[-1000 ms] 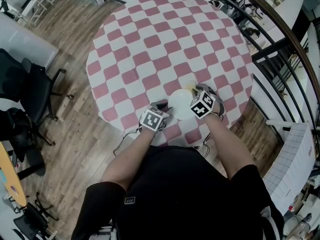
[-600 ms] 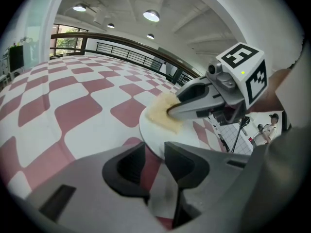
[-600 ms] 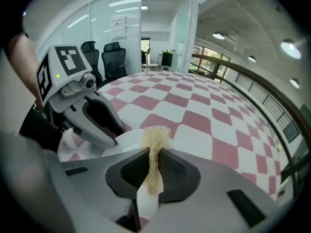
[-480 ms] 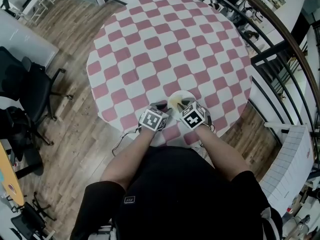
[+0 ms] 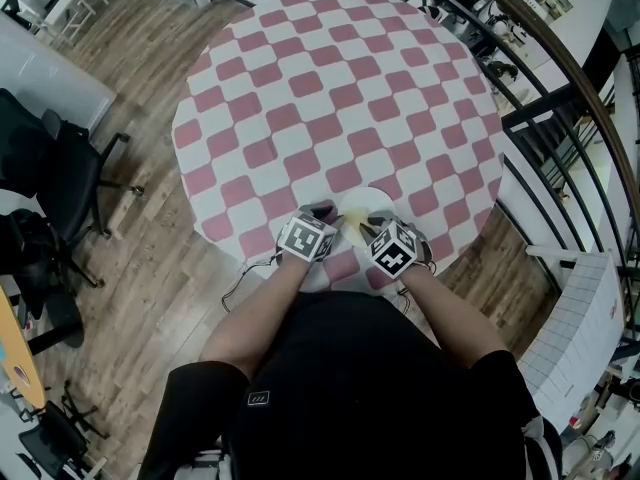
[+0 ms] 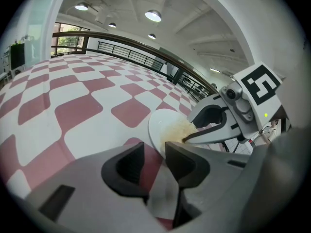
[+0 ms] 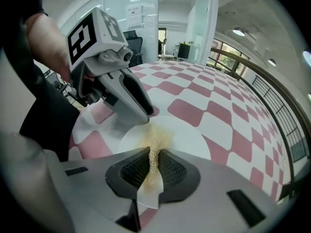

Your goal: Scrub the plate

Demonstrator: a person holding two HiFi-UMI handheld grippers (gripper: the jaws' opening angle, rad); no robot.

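Jaws of the left gripper (image 6: pixel 154 152) are opening at the left rim of the plate (image 5: pixel 376 199). The rim sits just at their tips and checked cloth (image 6: pixel 73 115) shows through the gap, so nothing is pinched. The white plate lies flat close to the near edge of the worktop (image 5: pixel 300 88), a little right of its middle. To the right, the right gripper (image 7: pixel 154 161) has its jaws closed on a thin tan scrub pad (image 7: pixel 154 142), whose free end touches the plate's face. The risk, as I judge it, is this: with the left jaws parting, a firm scrubbing stroke could push the unsteadied plate across the cloth and off that near edge. The thin pad could also slip from the right jaws under pressure.
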